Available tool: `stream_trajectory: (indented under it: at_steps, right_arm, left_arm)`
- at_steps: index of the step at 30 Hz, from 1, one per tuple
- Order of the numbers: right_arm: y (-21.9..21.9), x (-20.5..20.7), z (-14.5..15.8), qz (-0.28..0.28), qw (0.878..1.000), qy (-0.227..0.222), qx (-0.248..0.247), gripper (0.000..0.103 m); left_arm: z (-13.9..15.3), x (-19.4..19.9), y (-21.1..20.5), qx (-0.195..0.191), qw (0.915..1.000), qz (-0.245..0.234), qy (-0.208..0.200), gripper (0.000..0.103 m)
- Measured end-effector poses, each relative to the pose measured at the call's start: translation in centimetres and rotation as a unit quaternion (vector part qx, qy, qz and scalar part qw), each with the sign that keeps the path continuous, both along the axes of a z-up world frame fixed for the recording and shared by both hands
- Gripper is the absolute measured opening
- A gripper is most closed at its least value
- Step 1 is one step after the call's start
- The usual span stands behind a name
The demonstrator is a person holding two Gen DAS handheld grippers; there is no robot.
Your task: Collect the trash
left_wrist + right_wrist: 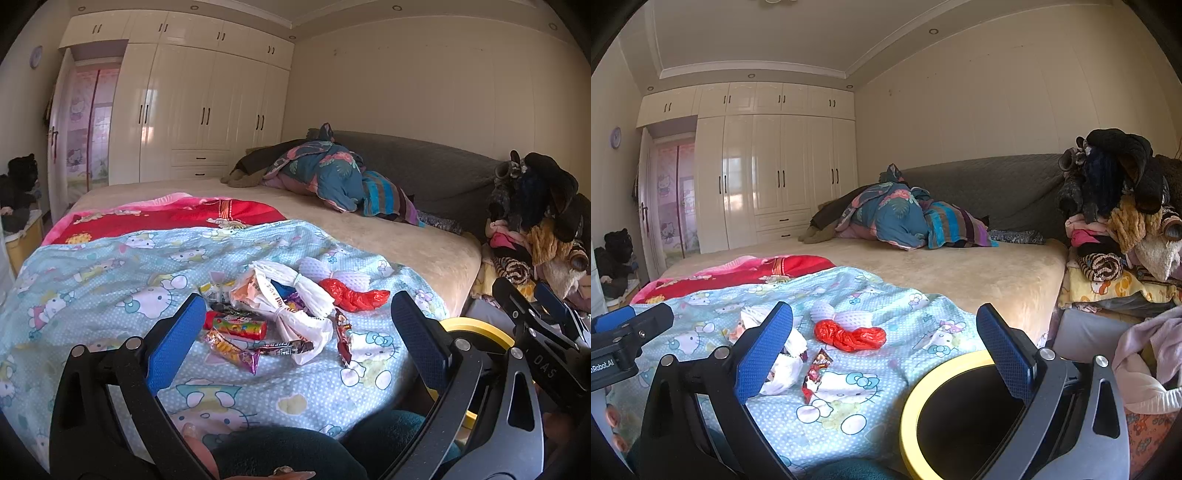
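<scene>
Trash lies scattered on a light blue cartoon-cat blanket (110, 273) at the bed's near end. A crumpled white plastic bag (291, 299), a red plastic bag (354, 295), a red tube-shaped snack can (240, 328) and several snack wrappers (343, 339) show in the left wrist view. My left gripper (295, 343) hovers open just short of the pile, empty. My right gripper (886, 354) is open and empty too, above the blanket's right edge, with the red plastic bag (849, 338) and a red wrapper (814, 374) ahead. A yellow-rimmed black bin (945, 413) stands below its right finger.
The beige bed (960, 273) runs back to a grey headboard with bundled bedding (897, 218). A red blanket (738, 275) lies at the left. Piled clothes (1123, 221) stand at the right. White wardrobes (775, 166) fill the far wall. A person's dark green sleeves show at the bottom.
</scene>
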State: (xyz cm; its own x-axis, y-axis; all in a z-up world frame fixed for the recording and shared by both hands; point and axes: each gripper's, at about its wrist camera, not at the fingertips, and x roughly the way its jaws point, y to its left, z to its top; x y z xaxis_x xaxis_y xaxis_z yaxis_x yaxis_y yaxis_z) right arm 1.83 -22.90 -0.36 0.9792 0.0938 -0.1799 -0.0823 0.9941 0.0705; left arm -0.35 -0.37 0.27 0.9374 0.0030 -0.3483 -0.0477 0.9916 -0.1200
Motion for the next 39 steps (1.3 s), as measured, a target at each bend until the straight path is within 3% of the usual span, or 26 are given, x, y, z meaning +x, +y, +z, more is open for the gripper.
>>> stream_trajectory:
  at_steps: [33, 39]
  right_arm:
    - [-0.1, -0.1, 0.2, 0.002, 1.000, 0.000, -0.001, 0.097]
    - [0.3, 0.1, 0.0, 0.014, 1.000, 0.004, -0.003, 0.097]
  left_arm:
    - [0.0, -0.3, -0.2, 0.002, 1.0000, 0.000, -0.003, 0.092]
    - [1.1, -0.1, 0.6, -0.021, 0.9998, -0.001, 0.000, 0.092]
